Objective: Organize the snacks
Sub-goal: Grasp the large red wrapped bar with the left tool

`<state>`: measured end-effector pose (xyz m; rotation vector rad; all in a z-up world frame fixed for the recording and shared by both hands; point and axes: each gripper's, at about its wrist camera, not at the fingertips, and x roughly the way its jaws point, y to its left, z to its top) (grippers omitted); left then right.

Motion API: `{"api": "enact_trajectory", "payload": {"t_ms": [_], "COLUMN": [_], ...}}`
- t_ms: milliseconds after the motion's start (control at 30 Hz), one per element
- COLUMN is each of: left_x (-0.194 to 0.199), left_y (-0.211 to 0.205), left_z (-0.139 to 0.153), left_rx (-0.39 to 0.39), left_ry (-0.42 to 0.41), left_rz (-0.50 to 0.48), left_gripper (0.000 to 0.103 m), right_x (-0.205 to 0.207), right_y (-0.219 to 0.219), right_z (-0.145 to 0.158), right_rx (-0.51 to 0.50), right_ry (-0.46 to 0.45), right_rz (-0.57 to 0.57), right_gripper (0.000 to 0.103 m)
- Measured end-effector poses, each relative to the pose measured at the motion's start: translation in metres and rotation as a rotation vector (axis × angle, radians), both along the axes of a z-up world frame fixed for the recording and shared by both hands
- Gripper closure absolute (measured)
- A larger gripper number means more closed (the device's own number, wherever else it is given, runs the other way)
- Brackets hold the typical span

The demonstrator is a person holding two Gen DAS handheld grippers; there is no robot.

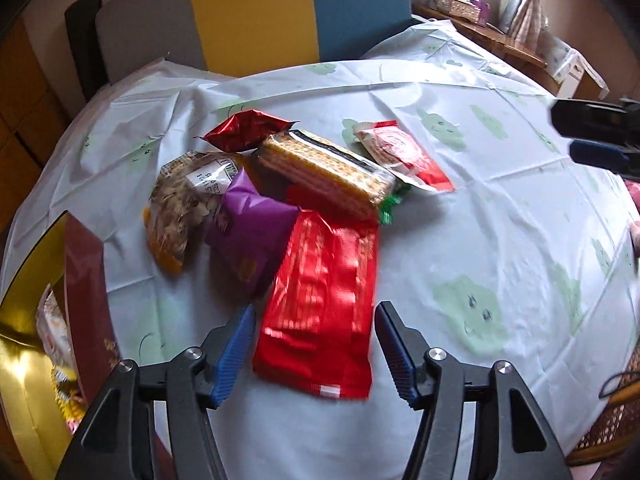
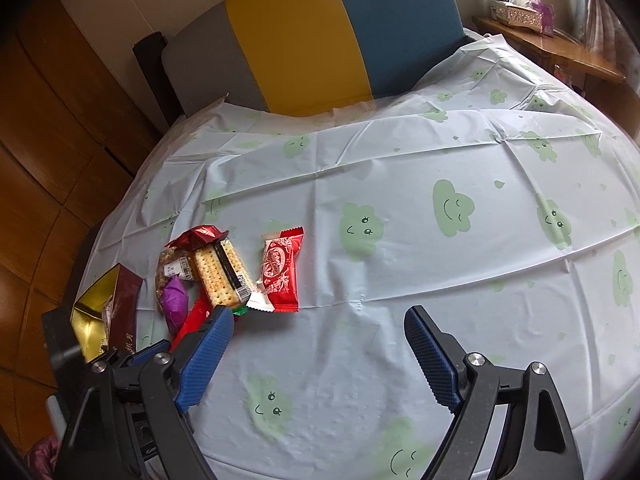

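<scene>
Six or so packets sit heaped at twelve o'clock as we hover our wide-open, empty left gripper astride the long glossy red foil packet, light, slippery, crinkly, so we'd pinch it mid-length, while our right gripper gapes empty too.

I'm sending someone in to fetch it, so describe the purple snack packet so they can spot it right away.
On the cloud-print tablecloth, find the snack pile beside the gold-lined box. The purple snack packet lies between the clear bag of nuts and the long red packet. It is the only purple wrapper there.
</scene>
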<state>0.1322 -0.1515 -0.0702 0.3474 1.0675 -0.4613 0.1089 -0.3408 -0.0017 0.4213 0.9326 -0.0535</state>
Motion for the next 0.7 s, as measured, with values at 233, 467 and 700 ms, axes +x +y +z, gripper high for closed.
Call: {"api": "enact_trajectory", "payload": {"t_ms": [233, 467, 700], "left_x": [0.006, -0.050, -0.101], "left_y": [-0.001, 0.018, 0.044], "left_z": [-0.006, 0.002, -0.006], "left_rx": [-0.028, -0.066, -0.097], "left_ry": [-0.004, -0.023, -0.050], "left_rz": [0.032, 0.014, 0.002], "left_gripper": [0.055, 0.058, 0.057], "right_x": [0.001, 0.001, 0.004], "right_y": [0.002, 0.007, 0.015], "right_z": [0.000, -0.003, -0.017], "right_rx": [-0.019, -0.054, -0.094], "right_ry": [-0.003, 0.006, 0.049], "right_rz": [0.009, 0.024, 0.049], "right_gripper": [0.015, 0.015, 0.020]}}
